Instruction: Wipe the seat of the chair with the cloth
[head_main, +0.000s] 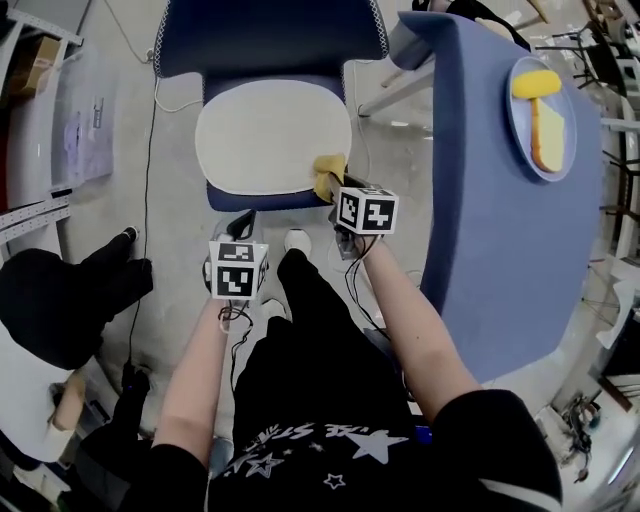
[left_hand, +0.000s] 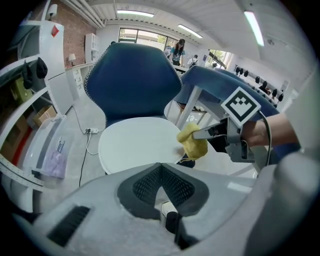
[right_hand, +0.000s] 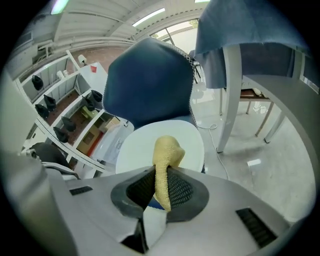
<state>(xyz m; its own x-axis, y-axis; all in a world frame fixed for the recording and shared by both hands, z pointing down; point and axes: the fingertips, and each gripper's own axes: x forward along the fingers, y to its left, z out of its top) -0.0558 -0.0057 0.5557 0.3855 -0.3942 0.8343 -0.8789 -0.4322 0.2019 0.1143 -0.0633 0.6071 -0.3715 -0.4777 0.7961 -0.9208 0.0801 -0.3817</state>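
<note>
The chair has a blue back (head_main: 270, 35) and a round white seat (head_main: 265, 140). A yellow cloth (head_main: 328, 178) hangs at the seat's front right edge, pinched in my right gripper (head_main: 338, 188), which is shut on it. The right gripper view shows the cloth (right_hand: 167, 150) standing up between the jaws, over the seat (right_hand: 140, 145). My left gripper (head_main: 242, 225) is just in front of the seat, lower than it, shut with nothing in it. From the left gripper view the seat (left_hand: 135, 142) lies ahead, with the cloth (left_hand: 194, 142) and right gripper (left_hand: 202, 134) at its right edge.
A blue-covered table (head_main: 500, 180) stands close on the right, carrying a plate (head_main: 570, 150) with yellow items. Its white legs (right_hand: 230, 95) are beside the chair. A person in black (head_main: 60, 300) is at the left. A cable (head_main: 150, 170) and a clear plastic bin (head_main: 85, 130) lie on the floor.
</note>
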